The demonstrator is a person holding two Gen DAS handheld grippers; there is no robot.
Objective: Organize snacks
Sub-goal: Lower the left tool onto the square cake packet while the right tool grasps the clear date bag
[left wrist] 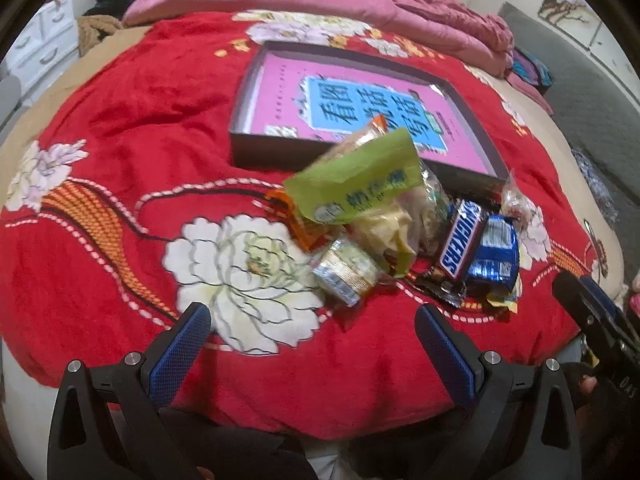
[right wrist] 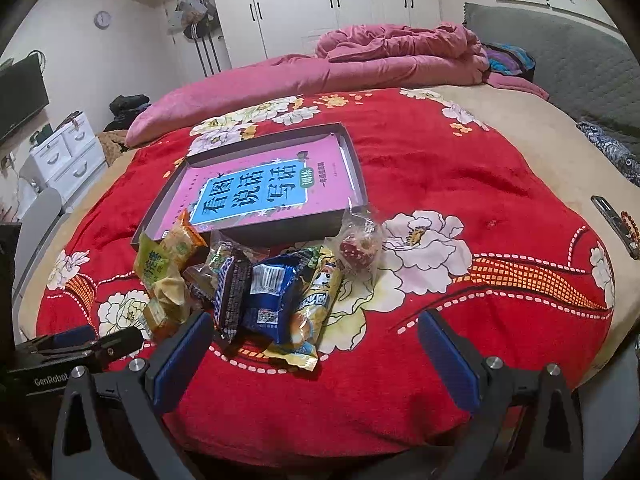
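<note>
A pile of snacks lies on the red floral blanket (left wrist: 132,120), in front of a shallow dark box (left wrist: 256,148) with a pink book (left wrist: 280,96) inside. The pile holds a green chip bag (left wrist: 360,184), a Snickers bar (left wrist: 462,240), a blue packet (left wrist: 496,256) and a small silver-green packet (left wrist: 344,272). In the right wrist view the box (right wrist: 356,168), Snickers bar (right wrist: 230,292), blue packet (right wrist: 272,296), yellow packet (right wrist: 316,304) and a clear bag with a red snack (right wrist: 358,252) show. My left gripper (left wrist: 312,328) is open and empty, just short of the pile. My right gripper (right wrist: 316,344) is open and empty near the pile.
A pink quilt (right wrist: 360,64) lies bunched at the far side of the bed. A grey headboard (right wrist: 580,60) stands at the right. White drawers (right wrist: 68,152) and wardrobes (right wrist: 332,4) stand beyond the bed. A dark object with beads (right wrist: 618,224) lies at the right edge.
</note>
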